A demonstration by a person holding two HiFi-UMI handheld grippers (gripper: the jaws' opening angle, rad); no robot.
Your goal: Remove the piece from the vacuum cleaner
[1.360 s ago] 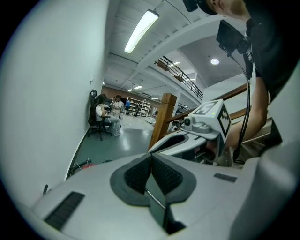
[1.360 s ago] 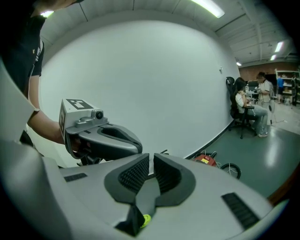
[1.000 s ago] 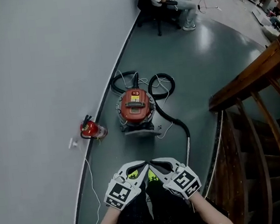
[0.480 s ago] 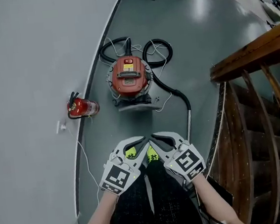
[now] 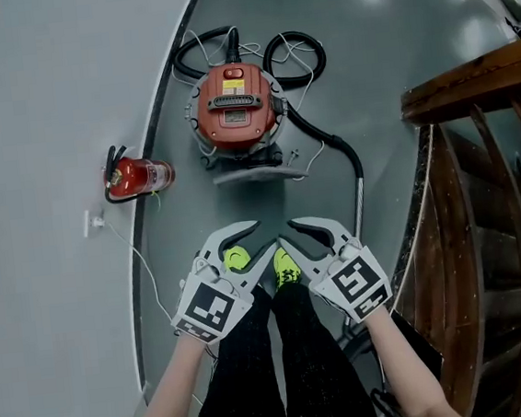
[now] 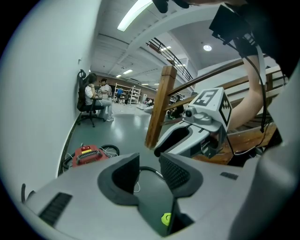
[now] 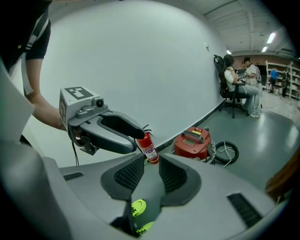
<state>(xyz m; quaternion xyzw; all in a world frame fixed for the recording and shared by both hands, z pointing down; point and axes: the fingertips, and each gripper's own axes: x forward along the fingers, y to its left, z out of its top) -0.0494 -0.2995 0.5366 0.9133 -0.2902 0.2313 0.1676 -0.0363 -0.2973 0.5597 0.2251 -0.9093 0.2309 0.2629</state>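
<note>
A red canister vacuum cleaner (image 5: pixel 237 113) stands on the grey floor ahead, by the curved wall. Its black hose (image 5: pixel 328 145) loops round to a metal wand (image 5: pixel 359 206) lying at the right. My left gripper (image 5: pixel 256 238) and right gripper (image 5: pixel 293 236) hang side by side above my shoes, well short of the vacuum. Both sets of jaws have just been opening and hold nothing. The left gripper view shows its gripper (image 6: pixel 149 169) open, with the vacuum (image 6: pixel 86 154) far off. Past the open right gripper (image 7: pixel 151 171), the vacuum (image 7: pixel 192 140) is also distant.
A red fire extinguisher (image 5: pixel 137 177) lies by the wall (image 5: pixel 40 133), left of the vacuum. A white cable (image 5: pixel 141 262) trails along the wall's foot. A wooden stair railing (image 5: pixel 470 88) closes the right side. People sit at a desk (image 6: pixel 96 96) far off.
Both grippers have come down and their jaws, shut tip to tip before, now stand apart. The vacuum sits higher in the head view and looks nearer.
</note>
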